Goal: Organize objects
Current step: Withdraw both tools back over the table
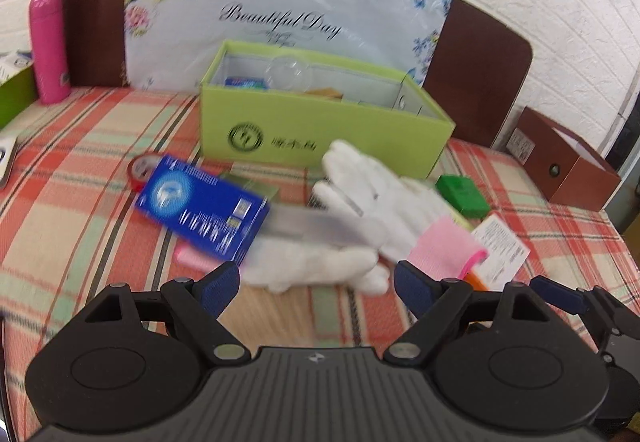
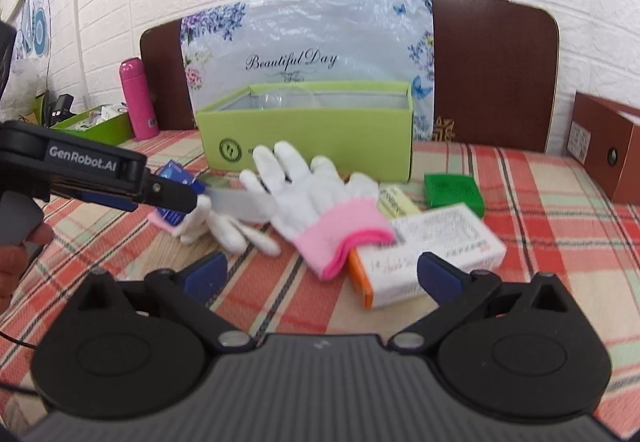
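An open light-green box (image 1: 320, 129) stands on the plaid cloth, also in the right wrist view (image 2: 308, 133); it holds a clear round object (image 1: 289, 73) and small items. In front lie two white gloves with pink cuffs (image 1: 384, 197) (image 2: 316, 193), a blue box (image 1: 202, 209), a clear ruler (image 1: 312, 222) (image 2: 240, 203), red tape (image 1: 140, 167), a green block (image 1: 462, 193) (image 2: 454, 189) and a white-orange box (image 2: 432, 254). My left gripper (image 1: 316, 284) is open just before the gloves. My right gripper (image 2: 320, 276) is open, near the pink cuff and the white-orange box.
A pink bottle (image 1: 49, 45) (image 2: 139, 103) stands back left beside a green tray (image 2: 100, 125). A brown box (image 1: 568, 161) (image 2: 604, 149) sits at the right. A floral bag (image 1: 288, 13) leans on a brown headboard before a white brick wall.
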Motion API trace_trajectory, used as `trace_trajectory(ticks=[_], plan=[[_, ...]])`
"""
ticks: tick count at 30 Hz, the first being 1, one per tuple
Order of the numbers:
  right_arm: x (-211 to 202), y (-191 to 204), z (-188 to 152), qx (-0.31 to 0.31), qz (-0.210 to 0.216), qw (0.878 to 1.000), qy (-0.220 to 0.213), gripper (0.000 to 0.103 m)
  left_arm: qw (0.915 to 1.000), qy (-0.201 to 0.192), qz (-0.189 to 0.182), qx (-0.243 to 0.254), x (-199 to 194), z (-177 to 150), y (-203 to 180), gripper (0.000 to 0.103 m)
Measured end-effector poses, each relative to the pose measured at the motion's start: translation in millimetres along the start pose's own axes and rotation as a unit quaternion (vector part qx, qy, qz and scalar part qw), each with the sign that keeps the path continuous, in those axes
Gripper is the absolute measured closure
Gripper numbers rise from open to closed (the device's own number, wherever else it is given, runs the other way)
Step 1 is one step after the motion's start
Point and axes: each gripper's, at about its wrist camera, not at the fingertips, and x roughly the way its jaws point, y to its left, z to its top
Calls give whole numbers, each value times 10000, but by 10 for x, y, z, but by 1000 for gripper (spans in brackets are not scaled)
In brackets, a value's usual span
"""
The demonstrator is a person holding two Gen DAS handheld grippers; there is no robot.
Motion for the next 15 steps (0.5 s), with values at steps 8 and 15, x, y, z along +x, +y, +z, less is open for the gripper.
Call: trace_trajectory(ticks=[8,15], plan=[[40,112,-245,100,133,9995,266,0,9986,282,377,-244,10,-243,254,16],[64,100,-266,227,-41,9991,347,0,9970,405,545,-378,128,-310,380,16]])
